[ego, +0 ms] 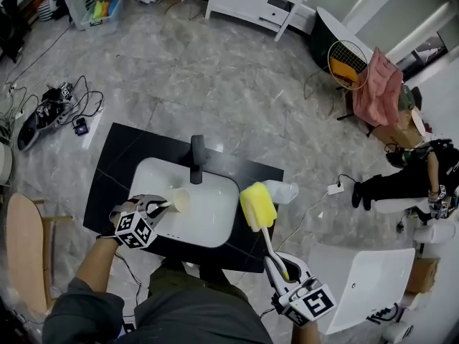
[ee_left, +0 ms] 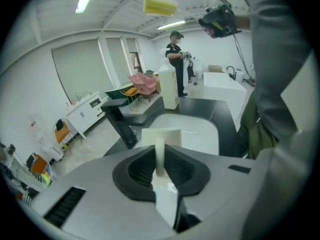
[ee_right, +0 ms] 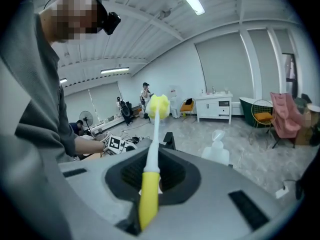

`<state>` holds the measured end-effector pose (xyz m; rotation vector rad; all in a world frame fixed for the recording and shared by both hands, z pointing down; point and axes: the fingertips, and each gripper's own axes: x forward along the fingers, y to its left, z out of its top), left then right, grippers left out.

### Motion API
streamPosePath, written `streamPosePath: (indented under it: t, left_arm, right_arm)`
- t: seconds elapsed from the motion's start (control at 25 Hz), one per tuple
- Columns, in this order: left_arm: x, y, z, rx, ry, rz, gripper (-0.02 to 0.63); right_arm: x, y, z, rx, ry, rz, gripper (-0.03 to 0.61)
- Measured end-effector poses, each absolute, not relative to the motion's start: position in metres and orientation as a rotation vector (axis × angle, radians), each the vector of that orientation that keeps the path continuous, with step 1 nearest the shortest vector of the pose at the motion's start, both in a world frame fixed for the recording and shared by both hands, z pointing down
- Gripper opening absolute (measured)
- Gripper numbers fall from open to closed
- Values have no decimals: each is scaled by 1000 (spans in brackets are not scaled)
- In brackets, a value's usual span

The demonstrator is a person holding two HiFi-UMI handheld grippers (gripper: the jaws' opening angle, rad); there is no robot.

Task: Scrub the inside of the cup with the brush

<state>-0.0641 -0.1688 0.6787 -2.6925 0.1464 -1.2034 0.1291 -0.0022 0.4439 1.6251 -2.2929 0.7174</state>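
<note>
Clamping is done, left gripper [ego: 159,206] shut on the handle of the cup [ego: 181,201], right gripper [ego: 281,269] on the brush [ego: 257,206]; its head, centre frame, sits outside the cup, so scrubbing appears pending.

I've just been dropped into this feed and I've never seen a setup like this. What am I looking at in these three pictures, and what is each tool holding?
There is no robot here: a person holds a two-jaw tool in each hand. The head view comes from a camera on the person's head. It looks down at a black counter with a white sink, a black faucet and a pale bottle at the sink's right. The other two pictures come from cameras riding on each tool, looking along its jaws. The left tool is shut on the handle of a cream cup, which is above the sink's left side. The right tool is shut on the yellow handle of the brush. The brush's yellow sponge head is up in the air by the sink's right side, not in the cup yet.
</note>
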Motion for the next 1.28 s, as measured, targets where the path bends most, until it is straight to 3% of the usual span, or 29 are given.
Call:
streamPosePath:
  t: [0.6,1.28]
  left_arm:
    - [-111,-158,506,-2549,390,-1083,48]
    - [-107,-102,463,-2472,366,-1061,43]
  right_arm:
    - [102,-31,434,1172,-2351,445,28]
    - [42,-49,461,415,-1846,-267,28]
